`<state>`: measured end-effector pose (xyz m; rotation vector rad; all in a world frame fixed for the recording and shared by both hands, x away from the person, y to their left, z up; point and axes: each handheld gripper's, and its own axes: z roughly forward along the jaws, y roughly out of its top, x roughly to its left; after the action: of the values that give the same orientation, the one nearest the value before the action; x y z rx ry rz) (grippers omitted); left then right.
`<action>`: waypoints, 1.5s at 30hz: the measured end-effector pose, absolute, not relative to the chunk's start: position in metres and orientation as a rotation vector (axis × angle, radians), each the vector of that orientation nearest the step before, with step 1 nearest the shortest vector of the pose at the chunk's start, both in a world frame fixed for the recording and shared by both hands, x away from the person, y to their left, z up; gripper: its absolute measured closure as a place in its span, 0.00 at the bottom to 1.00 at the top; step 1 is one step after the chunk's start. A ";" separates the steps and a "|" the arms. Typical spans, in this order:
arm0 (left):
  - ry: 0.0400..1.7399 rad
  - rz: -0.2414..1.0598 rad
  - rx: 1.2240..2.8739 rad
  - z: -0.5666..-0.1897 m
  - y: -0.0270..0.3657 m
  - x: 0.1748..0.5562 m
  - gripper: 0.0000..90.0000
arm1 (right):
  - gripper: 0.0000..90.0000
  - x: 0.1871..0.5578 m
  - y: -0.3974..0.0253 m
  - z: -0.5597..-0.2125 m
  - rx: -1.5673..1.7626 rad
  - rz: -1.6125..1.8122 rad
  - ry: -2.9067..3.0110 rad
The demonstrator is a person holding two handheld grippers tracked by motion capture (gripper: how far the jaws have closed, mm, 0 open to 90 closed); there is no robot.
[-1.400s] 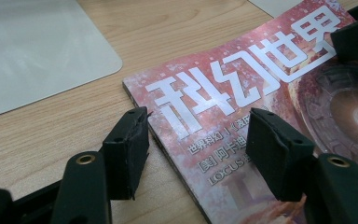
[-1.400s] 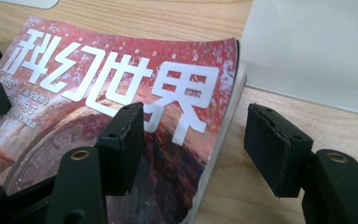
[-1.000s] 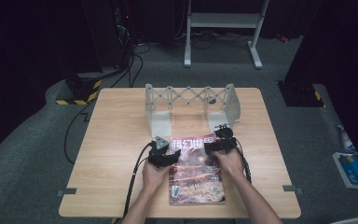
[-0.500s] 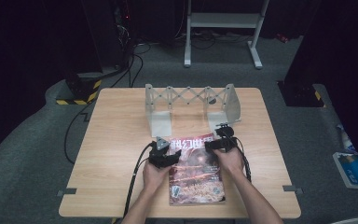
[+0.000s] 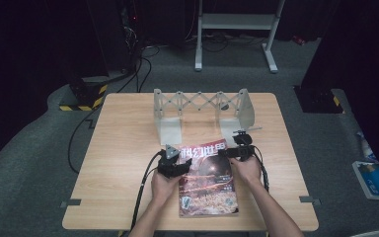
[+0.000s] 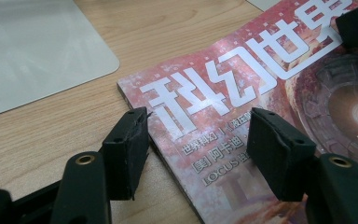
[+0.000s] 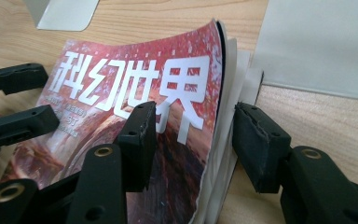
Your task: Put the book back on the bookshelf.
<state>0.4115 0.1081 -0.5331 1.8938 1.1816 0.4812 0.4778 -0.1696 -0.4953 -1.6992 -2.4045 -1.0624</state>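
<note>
We have the magazine [image 5: 207, 178] lying flat on the near half of the table [image 5: 123, 148], its top edge just short of the folding book rack [image 5: 202, 111] behind it. Our left gripper [image 6: 193, 142] straddles the spine edge near the top corner, jaws wide apart, one on the bare wood and one over the cover, nothing pinched yet. Our right gripper [image 7: 193, 135] sits at the opposite edge, jaws also spread, with the page edges between them; there the cover bows up and the pages fan loosely.

That fanning is our first worry. If we close the right side now, we may catch the cover and a few sheets alone, and the rest of the block would sag or spill open as we lift. A thin pinch on glossy paper could also slide out, or crease the cover.

On the left, the lower jaw looks to be resting on the table beside the spine, not under it. Closing from here could simply push the magazine sideways towards the other hand and buckle it in the middle.

And if the two sides rise unevenly, the magazine twists, and its top corner could knock the rack's near plate [image 5: 170, 132], which stands just beyond it.
</note>
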 end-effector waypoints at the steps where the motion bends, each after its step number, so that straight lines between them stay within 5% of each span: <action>1: 1.181 0.485 1.894 -0.533 0.108 0.411 0.43 | 0.56 0.478 -0.170 -0.495 -1.699 -1.062 -2.405; 18: 1.180 0.482 1.893 -0.533 0.108 0.412 0.43 | 0.57 0.474 -0.159 -0.495 -1.596 -1.056 -2.446; 31: 1.196 0.446 1.876 -0.533 0.112 0.413 0.38 | 0.92 0.471 -0.164 -0.489 -1.529 -1.101 -2.486; 45: 1.212 0.393 1.846 -0.532 0.119 0.415 0.27 | 0.95 0.460 -0.166 -0.477 -1.391 -1.197 -2.543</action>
<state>0.4152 0.1191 -0.5324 1.8464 1.2123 0.3931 0.4601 -0.1662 -0.4770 -1.3908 -2.5430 -1.1969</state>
